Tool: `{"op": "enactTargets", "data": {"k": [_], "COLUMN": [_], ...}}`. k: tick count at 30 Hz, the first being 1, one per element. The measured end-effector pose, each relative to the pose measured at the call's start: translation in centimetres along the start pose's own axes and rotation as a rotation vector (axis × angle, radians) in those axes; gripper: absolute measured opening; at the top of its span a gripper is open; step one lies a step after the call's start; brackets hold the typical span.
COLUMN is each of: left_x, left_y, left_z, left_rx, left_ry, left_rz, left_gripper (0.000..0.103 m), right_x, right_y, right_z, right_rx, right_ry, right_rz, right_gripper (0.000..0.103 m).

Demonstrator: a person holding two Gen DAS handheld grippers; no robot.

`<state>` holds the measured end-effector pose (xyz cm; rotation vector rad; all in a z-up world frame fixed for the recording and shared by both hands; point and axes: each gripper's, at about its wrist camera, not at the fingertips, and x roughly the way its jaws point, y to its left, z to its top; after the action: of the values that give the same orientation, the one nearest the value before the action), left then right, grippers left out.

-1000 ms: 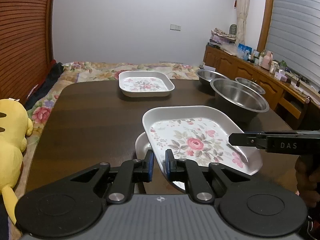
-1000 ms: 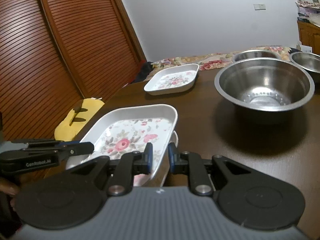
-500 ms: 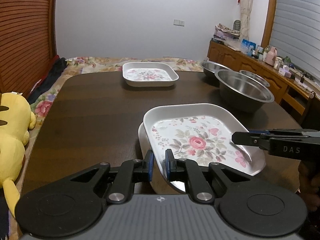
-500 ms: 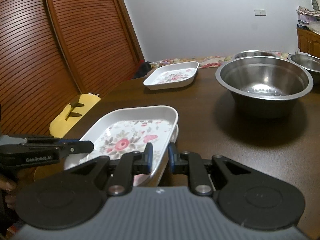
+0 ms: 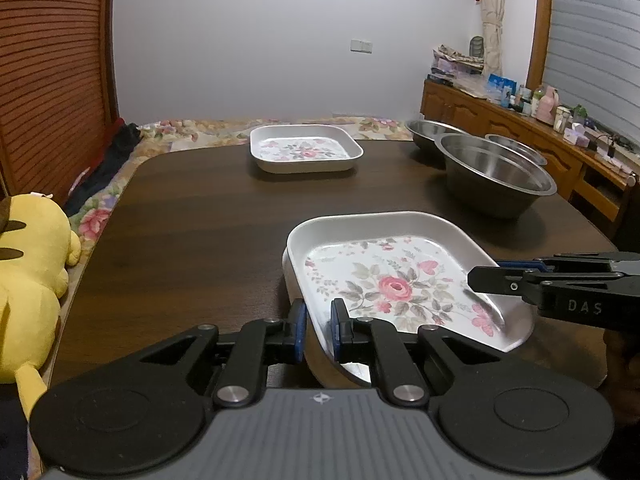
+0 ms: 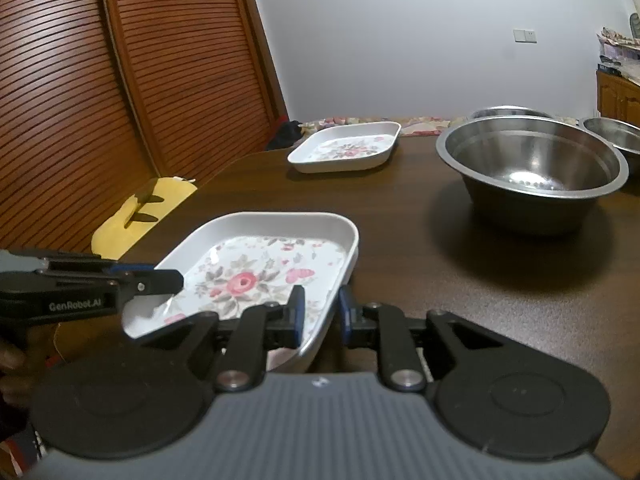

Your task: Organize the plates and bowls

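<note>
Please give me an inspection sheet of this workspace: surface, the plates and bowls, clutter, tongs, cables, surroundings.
Surface: dark wooden table, bare in the middle.
Job's things: near floral plate held at two sides, with a second white dish under it; far floral plate; three steel bowls, the largest nearest.
Clutter: nothing seen on the table.
Tongs: left tongs shut on the near plate's rim; right tongs astride the opposite rim, contact unclear.
Cables: nothing seen.
Surroundings: yellow plush toy, louvred doors, sideboard crowded with bottles, floral bedding.
</note>
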<state>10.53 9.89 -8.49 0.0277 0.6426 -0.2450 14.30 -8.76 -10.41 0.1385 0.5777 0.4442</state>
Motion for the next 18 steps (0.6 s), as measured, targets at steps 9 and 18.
{"op": "enactTargets", "data": {"k": [9,18], "left_x": [0.23,0.41], "left_y": [0.41,0.74], "left_z": [-0.50,-0.43], "left_rx": [-0.016,-0.025], "left_ry": [0.007,0.011], "left_rz": [0.007,0.001], "left_gripper": [0.017,0.017], "right_x": [0.25,0.20], "right_y": [-0.19,-0.17], "right_z": [-0.21,-0.23], "right_rx": [0.008,0.015], "right_ry": [0.011,0.005], "right_rz": [0.005,0.008], "right_gripper": [0.021,0.021]}}
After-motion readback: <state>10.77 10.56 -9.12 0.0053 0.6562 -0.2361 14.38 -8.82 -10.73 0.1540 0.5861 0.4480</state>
